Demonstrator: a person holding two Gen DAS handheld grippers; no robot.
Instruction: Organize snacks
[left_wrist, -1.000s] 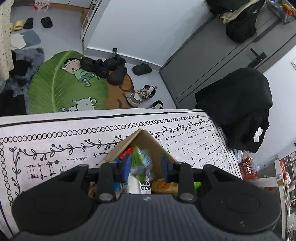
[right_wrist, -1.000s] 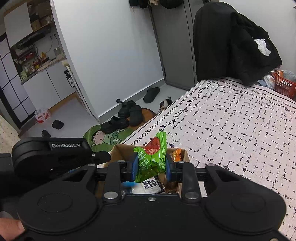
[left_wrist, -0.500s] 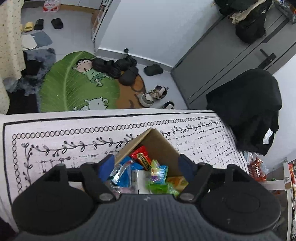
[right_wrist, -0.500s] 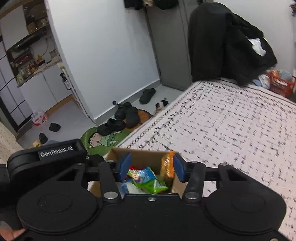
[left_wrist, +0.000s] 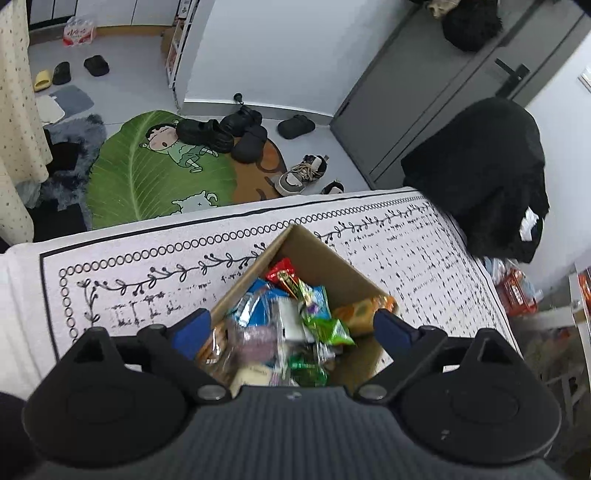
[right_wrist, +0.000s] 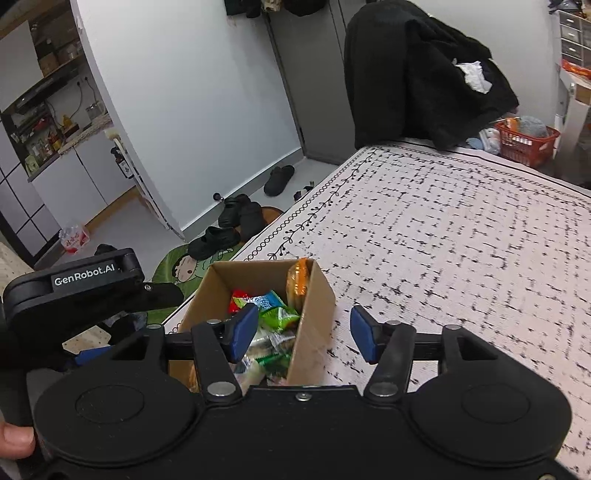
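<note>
An open cardboard box (left_wrist: 334, 264) (right_wrist: 314, 317) stands on a white cloth with black patterns (left_wrist: 147, 273) (right_wrist: 443, 240). Loose snack packets fill it: a red one (left_wrist: 282, 275), a blue one (left_wrist: 258, 299), a green one (left_wrist: 327, 328) (right_wrist: 277, 315). An orange biscuit pack (right_wrist: 297, 280) leans against the box's right wall. My left gripper (left_wrist: 291, 328) hangs above the box, its jaws opening wide with nothing pinched. My right gripper (right_wrist: 303, 332) is also opening. It straddles the box's right wall and its pads touch nothing. The left gripper's black body (right_wrist: 74, 288) shows left of the box.
A black coat (right_wrist: 424, 74) is draped at the cloth's far end, with a red basket (right_wrist: 524, 142) beside it. Below the cloth's edge lie a green leaf rug (left_wrist: 159, 177) and several black shoes (left_wrist: 221, 133). A thumb (right_wrist: 14, 439) shows at the lower left.
Both grippers were shut on snack packets over the box; both have opened, and the packets now lie in the box. Both grippers have drawn back and up a little.
</note>
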